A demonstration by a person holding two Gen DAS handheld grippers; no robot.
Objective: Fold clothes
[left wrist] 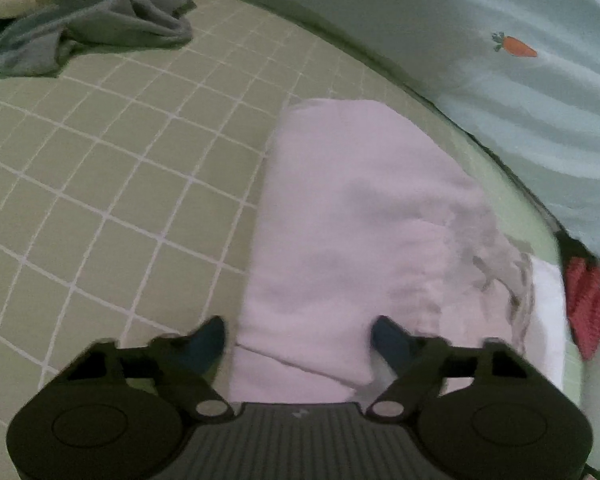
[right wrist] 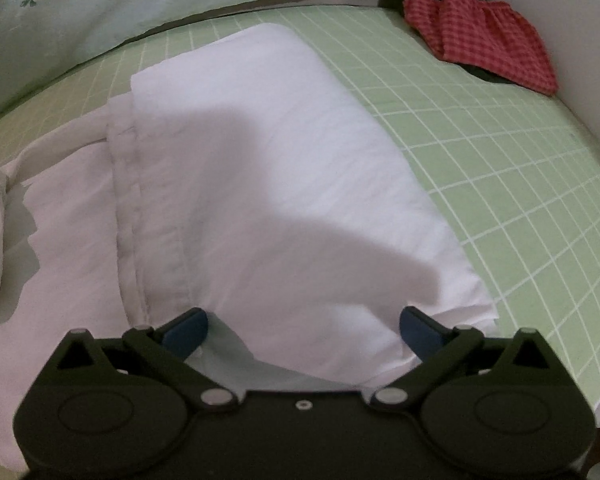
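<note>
Hovering low over a white garment (right wrist: 260, 184), both grippers point along its length with their fingers spread apart and nothing between them. The left gripper (left wrist: 298, 340) sits at the garment's near end, straddling a folded edge; the right gripper (right wrist: 304, 330) does the same over a thicker doubled panel, likely so each can pinch a corner of one fold. The garment lies on a bed, on a green checked sheet (right wrist: 480, 168), close to the edge where a pale quilt with a carrot print (left wrist: 516, 46) is bunched. Its cloth looks thin, soft and woven, with a stitched hem running lengthwise and a looser layer trailing to one side, so the fold is partial. A crumpled grey garment (left wrist: 100, 20) lies toward the far corner, a red checked cloth (right wrist: 480, 40) toward another.
</note>
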